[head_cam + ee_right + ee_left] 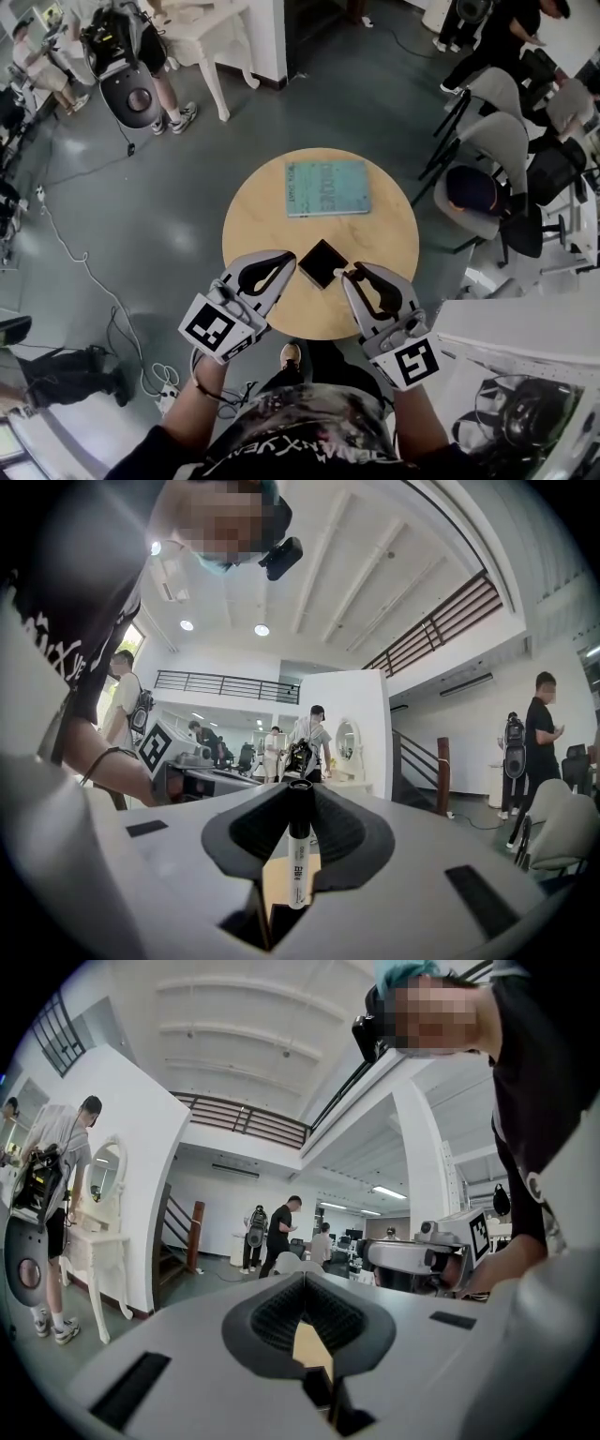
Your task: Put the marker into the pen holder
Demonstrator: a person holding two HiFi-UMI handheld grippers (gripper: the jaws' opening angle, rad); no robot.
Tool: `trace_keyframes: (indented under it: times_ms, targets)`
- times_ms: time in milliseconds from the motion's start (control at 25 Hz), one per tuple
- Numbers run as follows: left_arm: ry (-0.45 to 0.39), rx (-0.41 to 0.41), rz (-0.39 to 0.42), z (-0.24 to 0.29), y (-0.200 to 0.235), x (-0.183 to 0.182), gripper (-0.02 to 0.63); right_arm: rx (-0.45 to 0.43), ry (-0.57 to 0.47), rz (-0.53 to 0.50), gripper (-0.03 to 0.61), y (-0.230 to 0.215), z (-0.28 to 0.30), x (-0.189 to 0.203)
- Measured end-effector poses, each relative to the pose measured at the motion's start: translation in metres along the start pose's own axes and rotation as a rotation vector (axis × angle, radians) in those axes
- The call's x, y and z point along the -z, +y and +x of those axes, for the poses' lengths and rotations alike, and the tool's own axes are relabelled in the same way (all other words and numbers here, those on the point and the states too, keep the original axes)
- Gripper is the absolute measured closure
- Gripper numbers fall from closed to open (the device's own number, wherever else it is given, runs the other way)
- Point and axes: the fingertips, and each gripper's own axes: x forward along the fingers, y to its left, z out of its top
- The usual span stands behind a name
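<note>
Over the desk [262, 211], right gripper [300, 794] fingers clamp the marker [298, 855] by its barrel, just beside the holder [322, 263]. Left gripper [305, 1283] fingers together, empty. Marker judged light, rigid, smooth: may pivot; mid-barrel hold suits.

We wear a black short-sleeved shirt [309, 441] with pale lettering across the chest, and a thin dark band [201, 382] on the left wrist. Our left gripper [287, 260] and right gripper [350, 275] are pale grey shells. Their jaws are lined with dark ribbed pads [277, 1321], and each carries a white cube [217, 328] printed with black square markers. A tan shoe [291, 355] shows below.
</note>
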Motion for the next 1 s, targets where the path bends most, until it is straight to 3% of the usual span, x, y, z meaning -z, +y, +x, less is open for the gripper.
trace_keyframes:
  times_ms: [280, 480, 1000]
  targets:
    - [0.005, 0.015, -0.002, 0.017, 0.002, 0.014, 0.592, -0.005, -0.004, 0.009, 0.503, -0.011, 0.013, 0.018]
    - [0.006, 0.021, -0.012, 0.025, 0.007, 0.026, 0.592, 0.020, -0.061, -0.002, 0.503, -0.020, 0.026, 0.023]
    - [0.052, 0.030, -0.020, 0.042, 0.019, 0.070, 0.592, 0.019, -0.018, 0.045, 0.503, -0.026, 0.051, 0.076]
